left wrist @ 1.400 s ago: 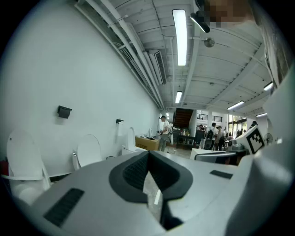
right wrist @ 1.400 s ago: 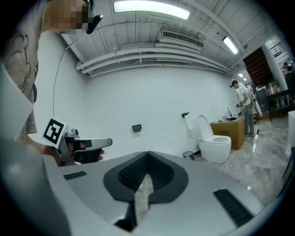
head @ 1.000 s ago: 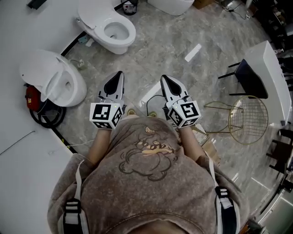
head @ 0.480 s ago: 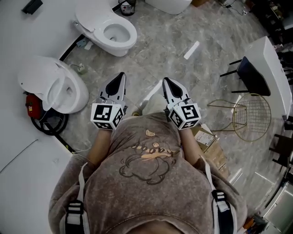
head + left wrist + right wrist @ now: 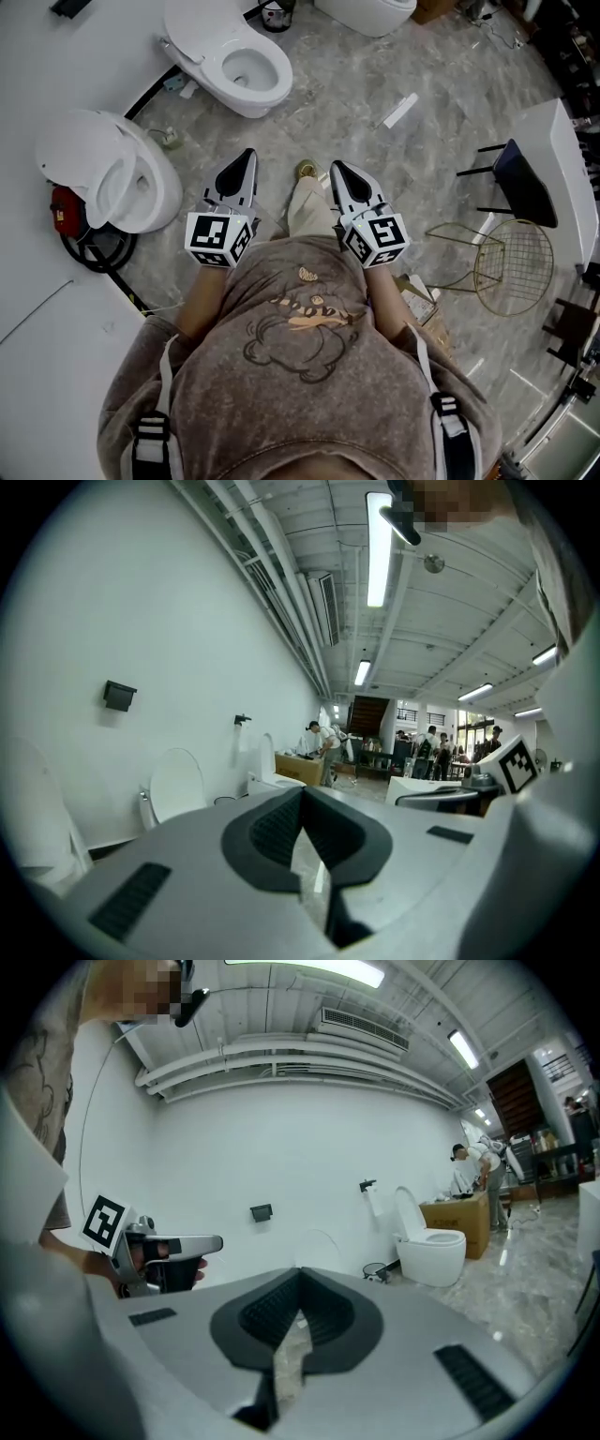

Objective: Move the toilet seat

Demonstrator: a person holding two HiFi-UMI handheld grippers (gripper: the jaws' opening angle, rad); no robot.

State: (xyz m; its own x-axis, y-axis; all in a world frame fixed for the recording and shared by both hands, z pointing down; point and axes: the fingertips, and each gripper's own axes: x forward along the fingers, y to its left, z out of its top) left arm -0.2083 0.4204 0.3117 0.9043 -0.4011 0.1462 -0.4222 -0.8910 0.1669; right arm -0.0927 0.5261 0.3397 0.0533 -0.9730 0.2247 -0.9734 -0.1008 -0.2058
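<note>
Two white toilets stand along the wall on my left. The nearer toilet [image 5: 141,192] has its lid [image 5: 70,141] raised, and its seat ring lies over the bowl. The farther toilet [image 5: 246,67] also has its lid up. My left gripper [image 5: 246,156] and right gripper [image 5: 336,169] are held side by side at chest height over the marble floor, both shut and empty, well short of either toilet. In the left gripper view the shut gripper [image 5: 302,795] points past a raised lid [image 5: 176,785]. In the right gripper view the shut gripper [image 5: 300,1275] faces the wall, with a toilet [image 5: 429,1244] to its right.
A black chair [image 5: 521,172], a gold wire chair [image 5: 511,255] and a white counter [image 5: 574,155] stand on the right. Cardboard boxes [image 5: 420,298] lie by my right side. A red item with a black hose [image 5: 67,214] sits behind the near toilet. People stand far off [image 5: 323,738].
The person has stepped forward: a trouser leg and shoe now show between the grippers, and the floor has shifted in view. Both grippers stay shut and level.
</note>
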